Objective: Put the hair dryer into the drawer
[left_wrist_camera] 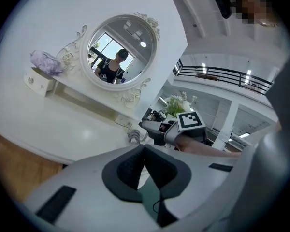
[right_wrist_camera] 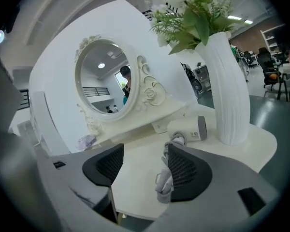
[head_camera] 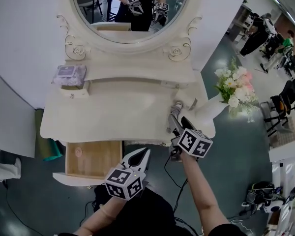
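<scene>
We hold the right gripper (right_wrist_camera: pixel 145 168) with fingers apart astride the hair dryer (right_wrist_camera: pixel 188 129) handle, ready to clamp; the left gripper (left_wrist_camera: pixel 144 151), fingers together, idles by the open drawer (head_camera: pixel 96 160).

Cream vanity (head_camera: pixel 113 113) w/ oval mirror (head_camera: pixel 132 14), white wall (head_camera: pixel 24 33) behind, dark grey floor (head_camera: pixel 236 151).

The scene is evenly lit by ceiling lamps (left_wrist_camera: pixel 248 73); soft sheen is seen on the counter (left_wrist_camera: pixel 53 129). Both gripper views are bent and darkened at the edges.
</scene>
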A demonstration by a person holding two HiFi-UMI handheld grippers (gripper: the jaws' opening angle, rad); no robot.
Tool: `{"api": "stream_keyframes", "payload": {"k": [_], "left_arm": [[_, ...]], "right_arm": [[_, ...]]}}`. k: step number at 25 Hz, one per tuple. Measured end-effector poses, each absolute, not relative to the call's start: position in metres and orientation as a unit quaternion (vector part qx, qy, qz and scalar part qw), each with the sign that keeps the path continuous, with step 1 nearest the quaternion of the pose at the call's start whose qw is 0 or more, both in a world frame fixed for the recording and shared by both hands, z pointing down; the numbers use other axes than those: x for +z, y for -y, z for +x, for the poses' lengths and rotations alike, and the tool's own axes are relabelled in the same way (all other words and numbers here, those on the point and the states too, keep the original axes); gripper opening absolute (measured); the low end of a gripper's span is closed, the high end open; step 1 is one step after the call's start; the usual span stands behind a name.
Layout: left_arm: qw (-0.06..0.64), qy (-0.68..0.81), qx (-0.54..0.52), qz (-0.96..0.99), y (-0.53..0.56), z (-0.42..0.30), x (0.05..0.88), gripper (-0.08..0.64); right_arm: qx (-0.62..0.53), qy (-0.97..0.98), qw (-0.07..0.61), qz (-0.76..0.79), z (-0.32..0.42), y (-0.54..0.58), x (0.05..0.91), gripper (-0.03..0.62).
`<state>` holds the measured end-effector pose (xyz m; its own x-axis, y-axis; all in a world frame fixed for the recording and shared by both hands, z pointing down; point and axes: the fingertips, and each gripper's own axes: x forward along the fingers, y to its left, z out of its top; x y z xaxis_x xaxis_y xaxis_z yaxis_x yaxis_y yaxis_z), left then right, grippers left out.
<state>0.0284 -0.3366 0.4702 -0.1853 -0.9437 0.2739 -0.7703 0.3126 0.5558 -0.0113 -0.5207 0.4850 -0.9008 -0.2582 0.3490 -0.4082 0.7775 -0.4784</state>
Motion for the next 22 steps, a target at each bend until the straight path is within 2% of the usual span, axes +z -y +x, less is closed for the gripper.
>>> {"api": "stream_keyframes", "payload": {"k": [6, 12, 22], "left_arm": [[0.298, 0.765, -0.147, 0.551, 0.338, 0.013, 0.476, 0.003], [0.317, 0.765, -0.152, 0.54, 0.339, 0.005, 0.485, 0.003], [0.331, 0.767, -0.157, 0.527, 0.339, -0.008, 0.496, 0.003]], "right_arm": [[0.26, 0.93, 0.161, 0.205, -0.033, 0.55, 0.505, 0.284], [0.23, 0.925, 0.201, 0.226, -0.046, 0.569, 0.531, 0.379], [0.241, 0.907, 0.242, 0.248, -0.065, 0.596, 0.568, 0.388]]}}
